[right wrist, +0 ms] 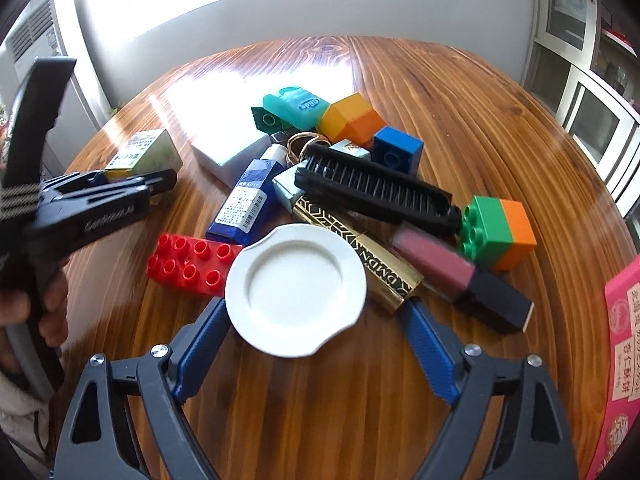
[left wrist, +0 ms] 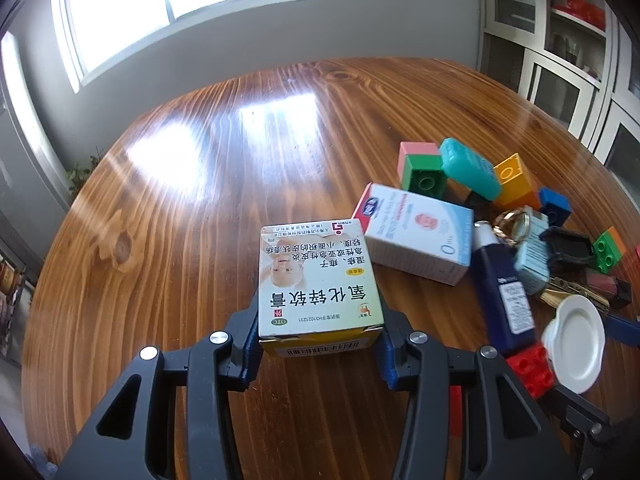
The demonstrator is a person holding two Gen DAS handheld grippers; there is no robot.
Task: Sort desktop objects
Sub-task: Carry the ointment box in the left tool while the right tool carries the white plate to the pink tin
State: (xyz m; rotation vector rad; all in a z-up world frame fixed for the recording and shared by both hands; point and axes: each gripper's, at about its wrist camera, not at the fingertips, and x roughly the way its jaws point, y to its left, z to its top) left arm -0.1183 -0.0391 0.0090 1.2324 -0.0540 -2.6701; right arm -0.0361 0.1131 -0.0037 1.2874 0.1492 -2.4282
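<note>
Left claw (left wrist: 320, 320) clamped on a yellow-and-white ointment box (left wrist: 318, 280), blue pads pressed against its two long sides; box at the open left part of the wooden counter (left wrist: 200, 200), apart from the clutter, though whether lifted or resting cannot be told. Right claw (right wrist: 316, 312) spread wide, nothing gripped, its blue fingers (right wrist: 200, 340) flanking a white lid (right wrist: 295, 289) that lies at the near edge of the heap.

Remaining pile, packed tight: red brick (right wrist: 192, 264) touching the lid's left rim; blue tube (right wrist: 250, 200) just behind it; gold-patterned box (right wrist: 360, 248) passing under the lid's right edge; black comb (right wrist: 376, 192), pink lip gloss (right wrist: 460, 276), green-and-orange brick (right wrist: 498, 230), blue brick (right wrist: 398, 152), orange block (right wrist: 352, 120), teal floss case (right wrist: 296, 106) and a white carton (right wrist: 228, 156) further back.

Risks, as judgement: thin card walls of the ointment box likely to buckle or slip under a loosening pinch. Lid shallow and low; closing fingers liable to ride over its rim, or to catch the red brick and gold-patterned box and drag them along.
</note>
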